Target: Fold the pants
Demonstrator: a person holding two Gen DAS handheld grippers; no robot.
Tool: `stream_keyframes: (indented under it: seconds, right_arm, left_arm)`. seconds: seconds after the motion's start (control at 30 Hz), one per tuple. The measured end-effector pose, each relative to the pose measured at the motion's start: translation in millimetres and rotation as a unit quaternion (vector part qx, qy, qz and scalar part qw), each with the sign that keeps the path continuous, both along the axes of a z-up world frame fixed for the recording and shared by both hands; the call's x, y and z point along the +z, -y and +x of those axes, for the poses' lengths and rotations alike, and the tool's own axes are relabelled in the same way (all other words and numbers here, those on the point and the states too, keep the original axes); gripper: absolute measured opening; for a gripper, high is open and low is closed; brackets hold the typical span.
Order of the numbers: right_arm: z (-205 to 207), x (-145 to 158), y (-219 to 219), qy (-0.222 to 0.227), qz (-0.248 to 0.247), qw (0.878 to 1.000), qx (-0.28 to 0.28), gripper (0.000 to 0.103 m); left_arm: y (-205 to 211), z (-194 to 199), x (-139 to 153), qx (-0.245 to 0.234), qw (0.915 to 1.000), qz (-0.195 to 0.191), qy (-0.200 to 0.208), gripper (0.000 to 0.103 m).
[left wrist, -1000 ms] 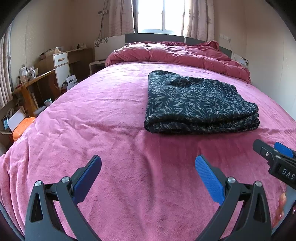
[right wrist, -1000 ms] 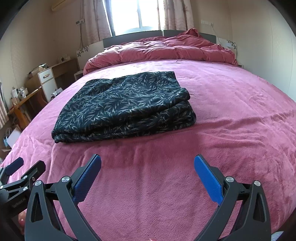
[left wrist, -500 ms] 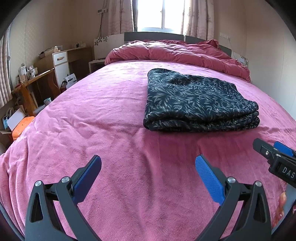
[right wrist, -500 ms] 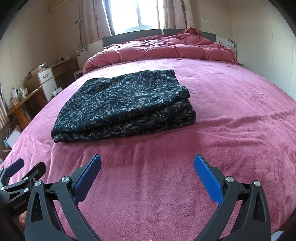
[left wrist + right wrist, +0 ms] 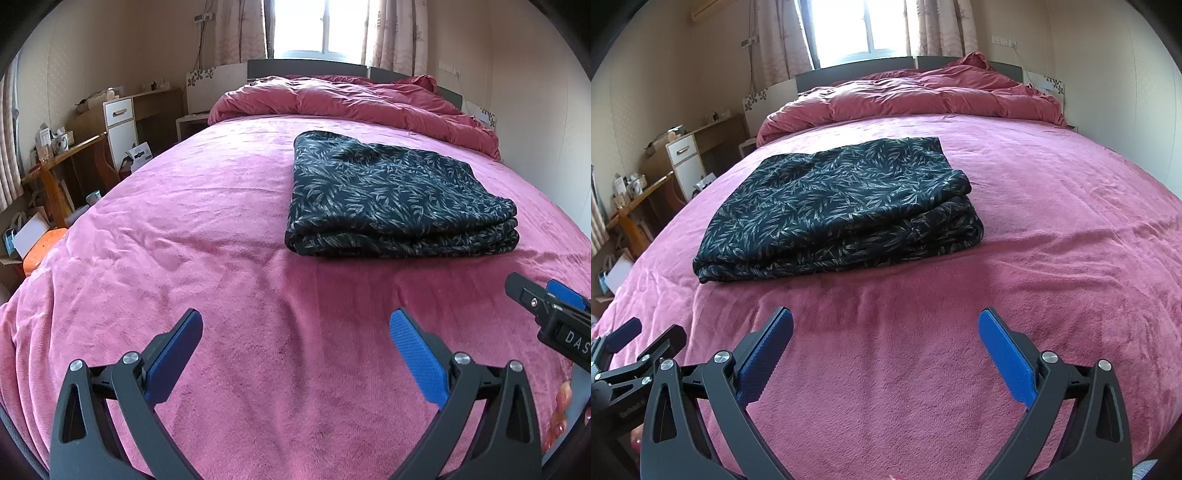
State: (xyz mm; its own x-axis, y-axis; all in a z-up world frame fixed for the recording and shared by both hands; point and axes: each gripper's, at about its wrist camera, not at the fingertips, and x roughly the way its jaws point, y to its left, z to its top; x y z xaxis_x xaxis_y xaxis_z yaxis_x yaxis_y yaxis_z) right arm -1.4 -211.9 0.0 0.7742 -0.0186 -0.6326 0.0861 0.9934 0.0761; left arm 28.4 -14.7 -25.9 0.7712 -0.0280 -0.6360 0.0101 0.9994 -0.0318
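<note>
Dark leaf-print pants (image 5: 399, 195) lie folded into a thick, layered rectangle on a pink blanket (image 5: 221, 229) spread over a bed, with their stacked edges facing the cameras. The left gripper (image 5: 295, 332) hangs above bare blanket short of the pants, its blue-padded fingers (image 5: 415, 356) spread wide apart and holding nothing. The right gripper (image 5: 885, 332) hangs beside it in the same pose, fingers wide apart and empty, with the pants (image 5: 842, 199) lying ahead and slightly to its left. Each gripper shows at the edge of the other's view: the right gripper (image 5: 546, 314) at the right edge of the left camera's picture, the left gripper (image 5: 642, 339) at the lower left of the right camera's. A rumpled red quilt (image 5: 351, 103) is bunched at the head of the bed beneath a bright window (image 5: 317, 26) framed by curtains. A wooden desk (image 5: 62, 151) and a white cabinet (image 5: 120, 125) stand along the wall on the left.
</note>
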Motion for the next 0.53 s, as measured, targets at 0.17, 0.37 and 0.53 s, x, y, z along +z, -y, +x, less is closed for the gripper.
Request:
stream_keyframes:
  seconds: [0.17,0.37,0.53]
  right_arm:
    - [0.2,-0.3,0.4,-0.001,-0.001,1.0,0.0,0.099]
    - [0.5,-0.5,0.8,-0.002,0.0,1.0,0.001,0.1]
    - [0.5,-3.0,-1.5,-0.008,-0.007,1.0,-0.001,0.1]
  left_arm:
    - [1.2,1.0,-2.0,-0.001,1.0,0.0,-0.004,0.101]
    - [3.7,4.1,-4.6,0.001,0.9999,0.002,-0.012,0.101]
    - [5.2,7.1,-7.4,0.003,0.9997,0.0,-0.024,0.101]
